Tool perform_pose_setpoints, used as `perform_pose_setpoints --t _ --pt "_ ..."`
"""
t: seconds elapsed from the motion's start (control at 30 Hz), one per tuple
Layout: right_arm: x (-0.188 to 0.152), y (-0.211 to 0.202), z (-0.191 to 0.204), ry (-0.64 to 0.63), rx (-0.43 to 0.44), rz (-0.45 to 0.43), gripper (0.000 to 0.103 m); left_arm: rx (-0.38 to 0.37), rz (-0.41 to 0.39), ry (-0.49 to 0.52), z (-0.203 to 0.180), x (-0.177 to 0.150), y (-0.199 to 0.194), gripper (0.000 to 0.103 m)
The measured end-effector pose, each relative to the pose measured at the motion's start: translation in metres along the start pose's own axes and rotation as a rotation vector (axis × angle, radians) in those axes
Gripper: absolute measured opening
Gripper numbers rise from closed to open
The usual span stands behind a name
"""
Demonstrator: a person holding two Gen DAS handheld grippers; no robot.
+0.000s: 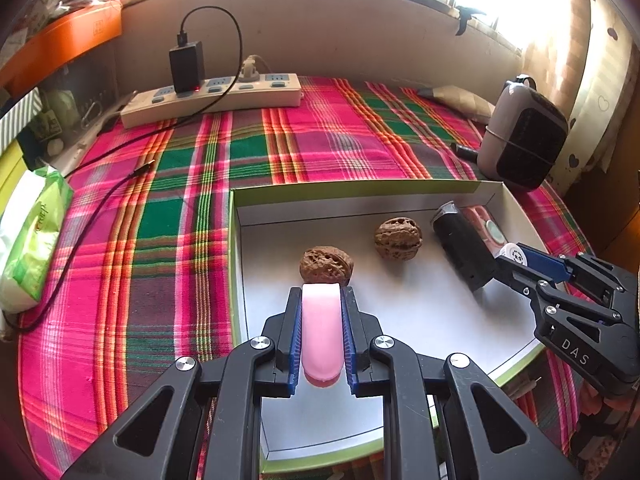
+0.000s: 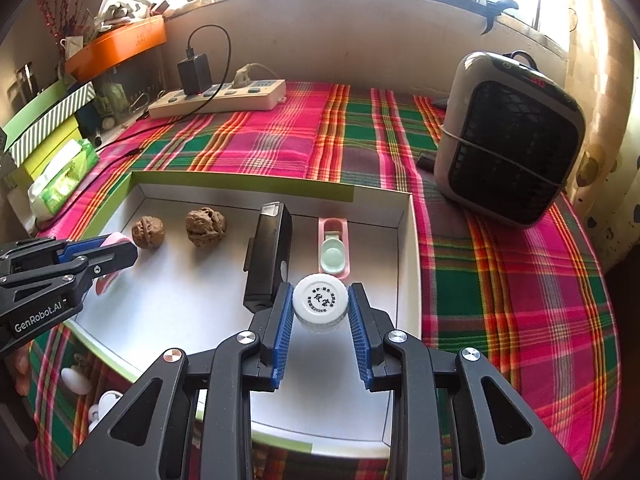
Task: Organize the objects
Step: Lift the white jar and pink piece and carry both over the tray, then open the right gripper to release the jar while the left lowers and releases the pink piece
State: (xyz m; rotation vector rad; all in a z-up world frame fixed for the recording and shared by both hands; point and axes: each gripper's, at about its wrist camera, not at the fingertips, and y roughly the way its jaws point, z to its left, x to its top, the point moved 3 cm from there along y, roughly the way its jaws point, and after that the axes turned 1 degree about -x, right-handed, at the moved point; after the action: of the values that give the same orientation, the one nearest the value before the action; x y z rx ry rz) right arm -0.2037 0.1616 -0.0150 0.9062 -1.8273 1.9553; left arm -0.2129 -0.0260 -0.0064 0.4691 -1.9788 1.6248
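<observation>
plaid-covered surface [image 1: 180, 208] carries the white tray [image 2: 406, 240], where the left gripper [image 1: 321, 300] clamps a pink case [image 1: 322, 332] and the right gripper [image 2: 320, 300] clamps a white-capped bottle [image 2: 320, 300], both hovering, seemingly ready for setting down beside the walnuts [image 1: 326, 266].

Both claws, left [image 1: 321, 300] and right [image 2: 320, 300], clamped, each loaded.

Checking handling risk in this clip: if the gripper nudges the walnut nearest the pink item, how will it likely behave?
The walnut is rounded and lies loose on the box's smooth white floor, so it would probably roll rather than slide. Its wrinkled shell should grip pads reasonably well. It looks hard and likely light, not fragile.
</observation>
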Motion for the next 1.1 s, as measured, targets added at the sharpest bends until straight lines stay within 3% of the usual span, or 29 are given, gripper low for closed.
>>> perform_pose_setpoints --t 1.1 --pt "0.004 0.014 0.001 -0.024 -0.019 -0.006 0.029 0.054 0.0 0.036 -0.009 0.004 0.011 0.018"
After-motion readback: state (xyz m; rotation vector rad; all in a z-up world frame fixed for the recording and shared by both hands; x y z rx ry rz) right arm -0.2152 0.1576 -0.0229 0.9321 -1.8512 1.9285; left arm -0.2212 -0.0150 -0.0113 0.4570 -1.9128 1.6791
